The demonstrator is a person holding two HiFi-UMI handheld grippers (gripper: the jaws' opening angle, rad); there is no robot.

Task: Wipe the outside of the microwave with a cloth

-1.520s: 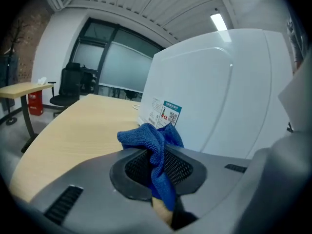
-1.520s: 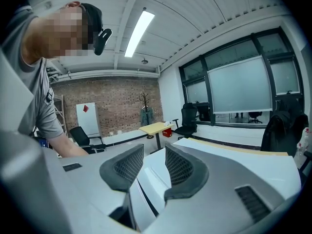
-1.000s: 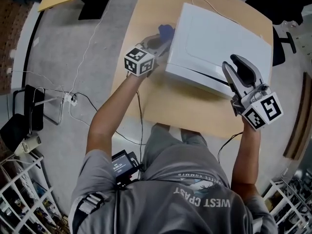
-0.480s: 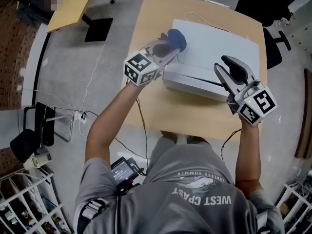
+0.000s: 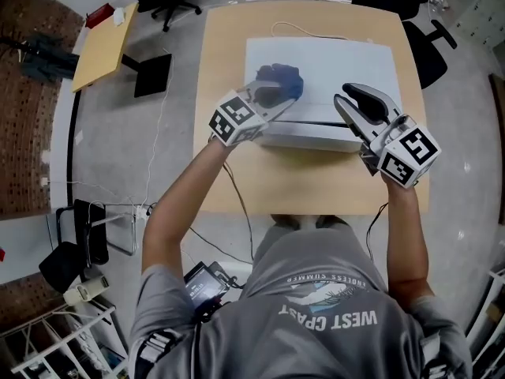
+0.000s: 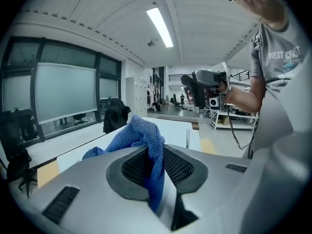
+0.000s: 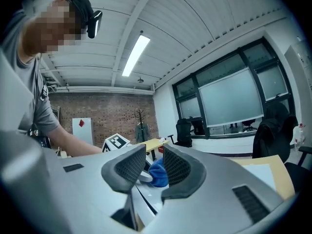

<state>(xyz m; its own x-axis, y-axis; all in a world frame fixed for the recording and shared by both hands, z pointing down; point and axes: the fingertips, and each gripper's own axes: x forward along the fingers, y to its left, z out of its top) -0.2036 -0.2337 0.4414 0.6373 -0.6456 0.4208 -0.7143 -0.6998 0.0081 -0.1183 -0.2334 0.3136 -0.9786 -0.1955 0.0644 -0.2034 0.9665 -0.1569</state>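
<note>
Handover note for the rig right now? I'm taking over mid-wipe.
Left claw: shut on the blue cloth, over the front-left of the white boxy microwave top; contact unclear.
Right claw: open, empty, jaws just been closing slightly, by the microwave's front-right corner.
Microwave sits on the light wooden table.
Done: no wiped face is evident.
Left: top, sides, front.
</note>
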